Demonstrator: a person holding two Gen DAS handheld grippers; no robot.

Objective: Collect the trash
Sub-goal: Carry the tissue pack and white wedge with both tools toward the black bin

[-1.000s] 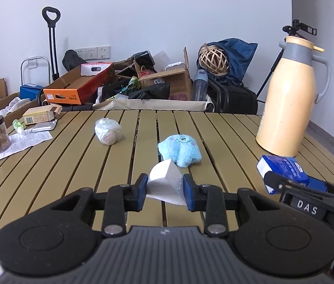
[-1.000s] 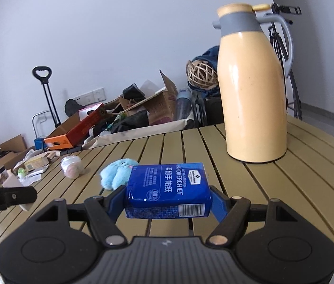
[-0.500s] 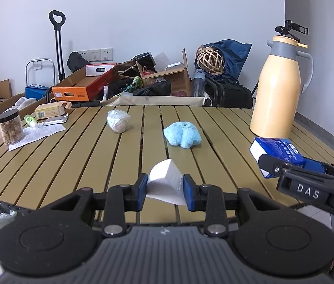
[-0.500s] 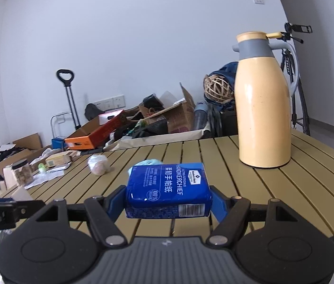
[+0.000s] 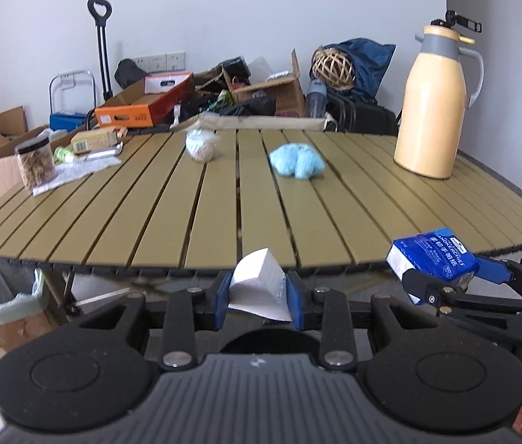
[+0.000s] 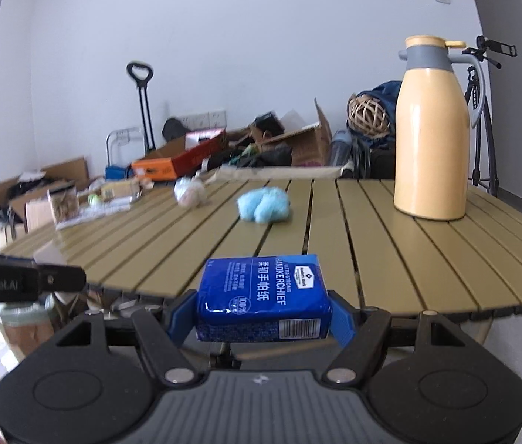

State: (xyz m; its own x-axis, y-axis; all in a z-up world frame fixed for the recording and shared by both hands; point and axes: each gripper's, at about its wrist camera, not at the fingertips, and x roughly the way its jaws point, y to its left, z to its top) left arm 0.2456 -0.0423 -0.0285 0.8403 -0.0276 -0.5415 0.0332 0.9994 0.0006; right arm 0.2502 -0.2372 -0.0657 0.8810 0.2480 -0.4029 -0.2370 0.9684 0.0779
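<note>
My left gripper is shut on a white wedge of foam, held just off the near edge of the slatted table. My right gripper is shut on a blue tissue pack, also off the table's near edge; that pack shows at the right of the left wrist view. On the table lie a fluffy blue ball and a crumpled clear bag. A bin lined with a green bag stands on the floor below the table's left corner.
A tall yellow thermos jug stands at the table's right back. A jar of nuts, a paper sheet and small boxes sit at the left. Cardboard boxes, bags and a hand cart crowd the floor behind.
Both grippers have drawn back from over the table to beyond its near edge, each still holding its item. The bin has come into sight at the lower left.
</note>
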